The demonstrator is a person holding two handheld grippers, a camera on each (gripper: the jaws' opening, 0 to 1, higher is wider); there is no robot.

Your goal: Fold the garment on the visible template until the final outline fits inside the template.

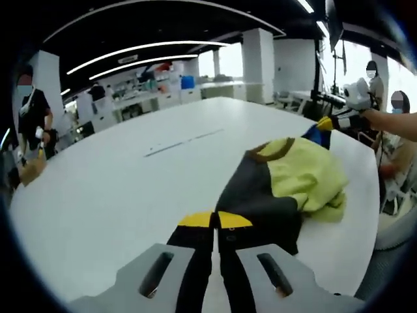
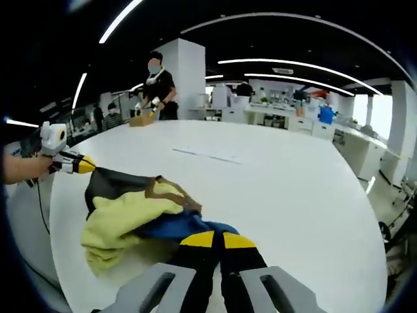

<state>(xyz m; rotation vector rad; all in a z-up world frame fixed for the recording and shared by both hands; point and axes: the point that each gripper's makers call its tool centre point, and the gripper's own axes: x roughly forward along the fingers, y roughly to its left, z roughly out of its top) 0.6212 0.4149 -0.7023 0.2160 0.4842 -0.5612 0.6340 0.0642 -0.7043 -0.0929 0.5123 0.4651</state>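
Both grippers, L (image 1: 215,222) & R (image 2: 217,240), are pinching opposite ends of the bunched garment (image 1: 287,176), its long axis stretching betw. them.

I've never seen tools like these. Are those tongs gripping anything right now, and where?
Yes, both grip the garment. The left tongs pinch its dark edge; the right tongs pinch its blue edge at the opposite end.

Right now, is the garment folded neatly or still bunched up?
Bunched up. The garment lies in a crumpled heap on the white table, its yellow, dark and blue parts overlapping unevenly, while both grippers, left and right, pinch opposite edges.
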